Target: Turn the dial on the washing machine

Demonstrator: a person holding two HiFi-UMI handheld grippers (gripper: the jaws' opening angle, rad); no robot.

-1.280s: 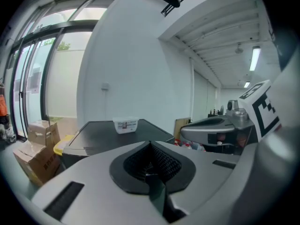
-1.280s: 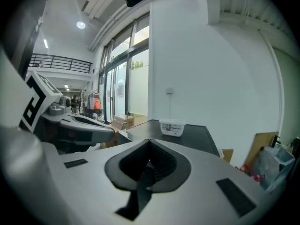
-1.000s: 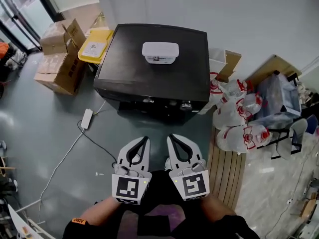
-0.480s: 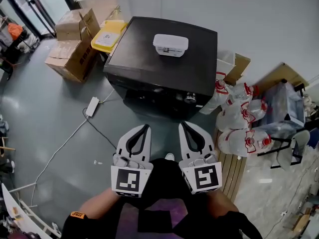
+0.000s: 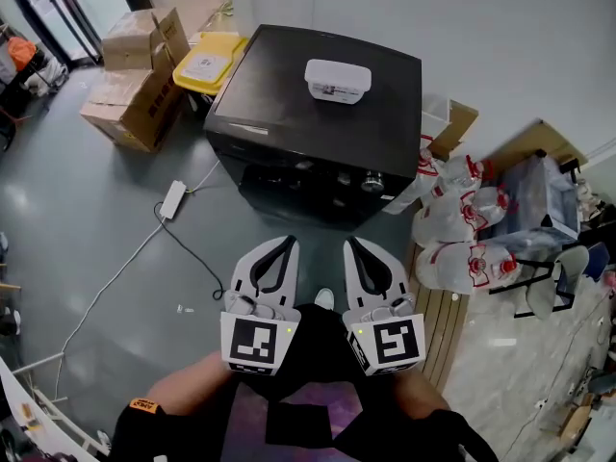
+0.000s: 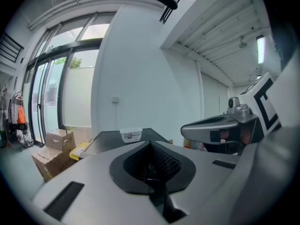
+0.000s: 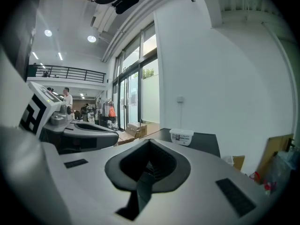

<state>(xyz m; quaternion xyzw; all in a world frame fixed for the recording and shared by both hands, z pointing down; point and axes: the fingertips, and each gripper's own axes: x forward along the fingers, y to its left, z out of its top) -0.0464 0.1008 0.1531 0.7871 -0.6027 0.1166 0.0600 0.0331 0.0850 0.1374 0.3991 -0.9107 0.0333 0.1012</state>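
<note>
- Black box-shaped washing machine (image 5: 318,114): stands on the grey floor (image 5: 87,248) at the far middle of the head view, against the white wall (image 5: 500,37). Its front is seen steeply from above and in shadow, so the door and any markings cannot be made out.
- Small round silver dial (image 5: 373,182): at the right end of the machine's front panel. It is too small for its setting to be read, and nothing touches it.
- White lidded plastic tub (image 5: 337,79): rests on the machine's top, toward the far edge. The print on its label is illegible.
- Left gripper (image 5: 286,243) and right gripper (image 5: 353,243): side by side at the near middle, well apart from the machine and pointing toward it. Each has its jaws pressed together with nothing between them.
- Marker cubes (image 5: 255,343): cover the person's hands. The forearms (image 5: 183,397) are cut off by the near edge.
- Both gripper views: the gripper's own body hides the machine's front and the dial. Only the machine's top and the tub (image 6: 131,134) (image 7: 181,136) show.
- Left of the machine: brown cardboard boxes (image 5: 135,65) and a yellow container (image 5: 210,64). A white power strip (image 5: 173,200) with its cable lies on the floor.
- Right of the machine: white plastic bags (image 5: 462,234) with red print, their contents unclear. A slatted wooden board (image 5: 438,325) lies nearer.
</note>
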